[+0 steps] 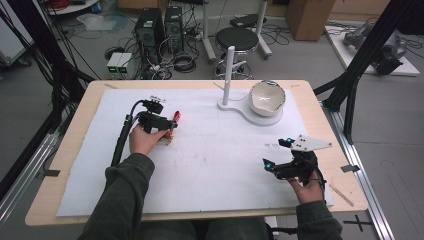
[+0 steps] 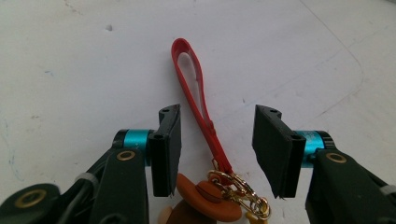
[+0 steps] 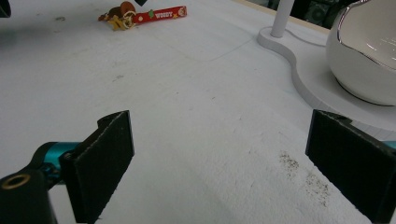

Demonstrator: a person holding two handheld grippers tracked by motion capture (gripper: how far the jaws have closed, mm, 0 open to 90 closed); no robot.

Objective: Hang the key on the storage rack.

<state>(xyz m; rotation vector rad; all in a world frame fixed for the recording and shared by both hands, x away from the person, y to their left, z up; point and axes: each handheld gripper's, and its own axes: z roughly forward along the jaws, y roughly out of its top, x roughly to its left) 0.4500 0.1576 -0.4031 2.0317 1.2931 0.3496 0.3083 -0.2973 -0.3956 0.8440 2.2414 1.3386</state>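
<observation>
A keychain with a red strap, a gold clasp and a small brown figure lies flat on the white mat. My left gripper hangs low over it. Its jaws stand on either side of the strap's lower part with a gap on both sides, and the pads touch nothing. From above, the left gripper sits at the keychain on the left half of the table. My right gripper rests at the front right, jaws wide apart and empty. The keychain lies far off in the right gripper view.
A white bowl sits on a white stand base with an upright post at the back of the table. The white mat covers most of the wooden tabletop. A stool and computer cases stand on the floor beyond.
</observation>
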